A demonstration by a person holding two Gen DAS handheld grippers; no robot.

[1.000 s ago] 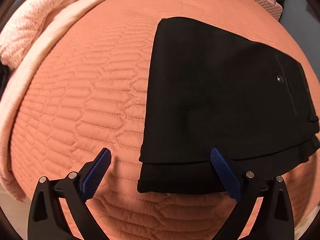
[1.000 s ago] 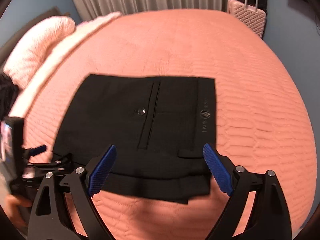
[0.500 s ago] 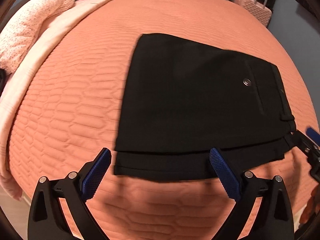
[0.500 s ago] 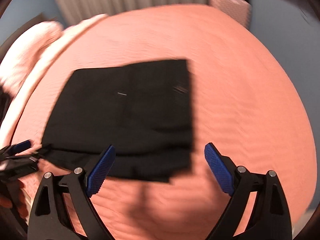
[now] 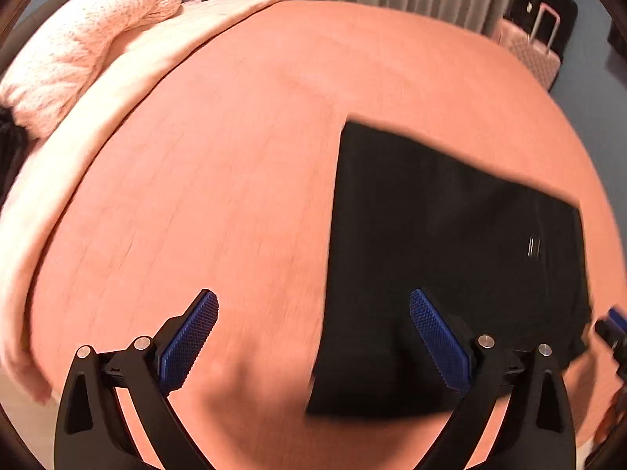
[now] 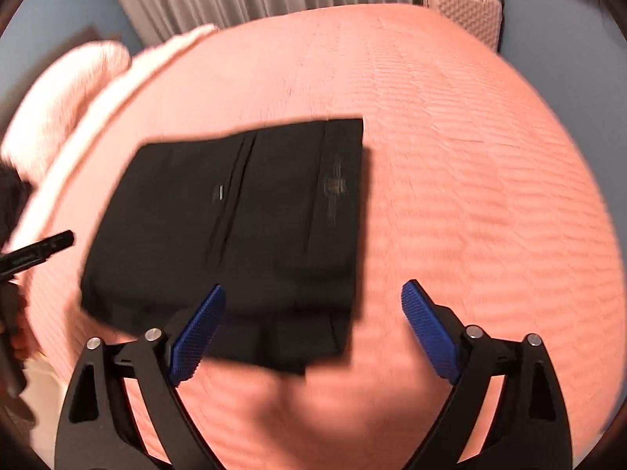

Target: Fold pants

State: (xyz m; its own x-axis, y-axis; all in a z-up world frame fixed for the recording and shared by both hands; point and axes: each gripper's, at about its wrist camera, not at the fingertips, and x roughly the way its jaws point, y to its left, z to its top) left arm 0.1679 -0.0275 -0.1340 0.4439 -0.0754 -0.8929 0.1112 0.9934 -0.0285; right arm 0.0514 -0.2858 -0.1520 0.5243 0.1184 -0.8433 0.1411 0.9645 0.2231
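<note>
Moved: both claws drawn back from the pants since a second ago; right jaws just widened further, nothing between them.
Pants (image 6: 235, 235): folded black rectangle, laid flat on the bed (image 5: 215, 156), untouched.
Left claw (image 5: 313, 337): spread, empty, held above the pants' left edge.
Right claw (image 6: 313, 333): spread wide, empty, held over the near right corner.
Background: pillow (image 5: 78, 39), suitcase (image 6: 466, 15).
</note>
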